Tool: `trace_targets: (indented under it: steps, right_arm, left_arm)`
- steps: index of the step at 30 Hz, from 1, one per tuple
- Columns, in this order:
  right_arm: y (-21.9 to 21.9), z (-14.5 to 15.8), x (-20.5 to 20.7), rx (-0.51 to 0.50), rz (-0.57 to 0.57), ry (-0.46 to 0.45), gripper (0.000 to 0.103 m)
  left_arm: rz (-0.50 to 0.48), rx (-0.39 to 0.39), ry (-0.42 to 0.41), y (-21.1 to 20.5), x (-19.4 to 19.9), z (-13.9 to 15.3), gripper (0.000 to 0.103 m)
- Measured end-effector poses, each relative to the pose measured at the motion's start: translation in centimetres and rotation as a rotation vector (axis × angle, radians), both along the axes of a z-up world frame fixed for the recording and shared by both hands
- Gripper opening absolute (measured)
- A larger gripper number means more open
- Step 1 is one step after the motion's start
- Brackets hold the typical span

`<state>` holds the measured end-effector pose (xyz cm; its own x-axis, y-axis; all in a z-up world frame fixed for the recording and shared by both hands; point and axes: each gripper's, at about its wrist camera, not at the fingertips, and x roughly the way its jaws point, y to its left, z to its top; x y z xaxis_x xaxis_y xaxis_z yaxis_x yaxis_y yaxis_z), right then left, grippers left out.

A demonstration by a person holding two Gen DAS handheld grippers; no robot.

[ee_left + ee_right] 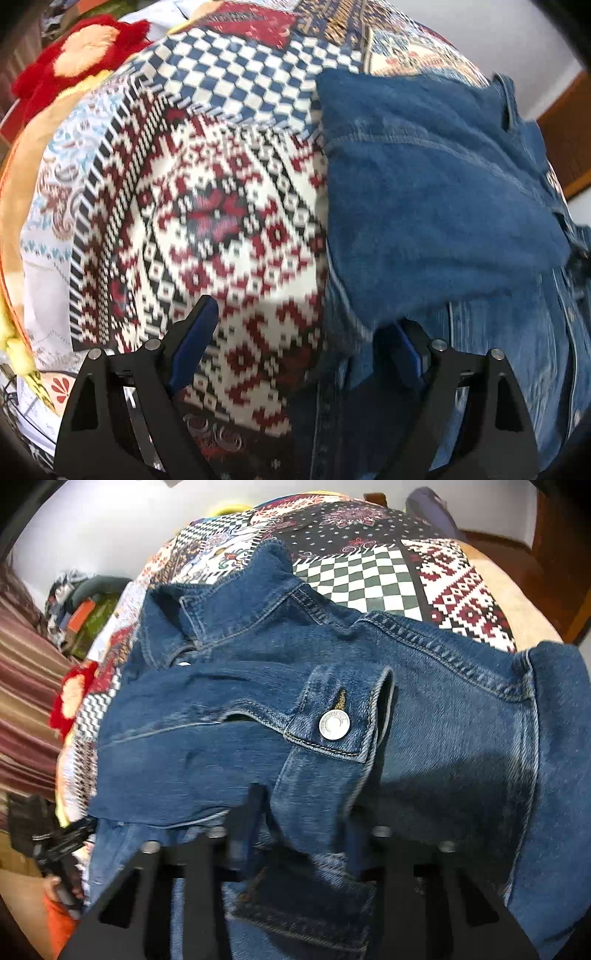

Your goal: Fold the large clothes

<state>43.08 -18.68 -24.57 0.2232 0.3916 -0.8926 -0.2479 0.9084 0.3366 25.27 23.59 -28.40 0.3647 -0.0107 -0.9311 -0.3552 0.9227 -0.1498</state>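
A blue denim jacket (207, 738) lies spread on a patchwork bedspread (369, 576), collar at the far left, one sleeve folded across its front with a metal cuff button (334, 725) facing up. My right gripper (306, 830) is shut on a fold of that sleeve just below the cuff; its right finger is mostly hidden by denim. In the left wrist view the jacket (443, 203) fills the right half. My left gripper (303, 339) stands open over the jacket's left edge, left finger above the bedspread (221, 221), right finger above denim, nothing gripped.
A red and tan plush toy (74, 55) lies at the bedspread's far left edge, also visible as the plush toy (70, 698). Striped fabric (26, 701) hangs at the left. Wooden furniture (565, 147) stands beyond the bed on the right.
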Motion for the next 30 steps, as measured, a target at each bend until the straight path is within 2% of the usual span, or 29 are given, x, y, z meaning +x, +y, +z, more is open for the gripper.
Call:
trace_targets:
  steps: [3, 8, 11, 13, 15, 19, 21, 22, 23, 24, 25, 26, 30]
  right_arm:
    - [0.2, 2.2, -0.6, 0.013, 0.006, -0.060, 0.018]
    - [0.2, 6.9, -3.0, 0.037, 0.040, -0.172, 0.017]
    - [0.2, 8.1, -4.3, 0.008, 0.067, -0.216, 0.017]
    - [0.2, 7.6, -4.9, -0.053, 0.074, -0.231, 0.018]
    - [0.0, 6.1, -5.1, -0.099, 0.080, -0.209, 0.018]
    - [-0.6, 2.8, -5.0, -0.150, 0.083, -0.135, 0.019]
    - [-0.7, 2.3, -5.1, -0.170, 0.092, -0.138, 0.028]
    - [-0.7, 2.3, -5.2, -0.192, 0.093, -0.149, 0.044]
    - [-0.7, 2.5, -5.3, -0.246, 0.088, -0.173, 0.067]
    - [-0.7, 2.5, -5.4, -0.290, 0.083, -0.191, 0.076]
    - [-0.8, 2.5, -5.6, -0.329, 0.083, -0.219, 0.082]
    - [-0.9, 2.6, -5.8, -0.332, 0.096, -0.238, 0.082]
    - [-2.0, 3.5, -6.2, -0.278, 0.076, -0.222, 0.082]
  left_arm:
    - [0.021, 0.025, -0.008, 0.0, 0.6, 0.5, 0.086]
    - [0.023, 0.093, -0.034, 0.1, 0.4, 1.2, 0.086]
    - [0.060, 0.086, -0.039, 0.8, -0.4, 1.1, 0.086]
    - [0.079, 0.060, -0.035, 1.4, -0.4, 0.6, 0.088]
    - [0.091, 0.035, -0.029, 1.6, -1.1, 0.4, 0.088]
    - [0.075, 0.063, -0.012, 1.2, -1.0, 0.1, 0.088]
    - [0.071, 0.070, -0.006, 1.2, -0.8, 0.0, 0.088]
    - [0.071, 0.070, -0.002, 1.2, -0.9, -0.1, 0.088]
    - [0.072, 0.067, 0.000, 1.3, -0.8, -0.2, 0.088]
    - [0.073, 0.062, 0.002, 1.4, -0.9, -0.2, 0.088]
    - [0.074, 0.058, 0.007, 1.5, -1.0, -0.2, 0.088]
    - [0.075, 0.056, 0.012, 1.5, -1.2, -0.1, 0.088]
    - [0.039, 0.105, 0.002, 0.6, -2.6, 1.8, 0.088]
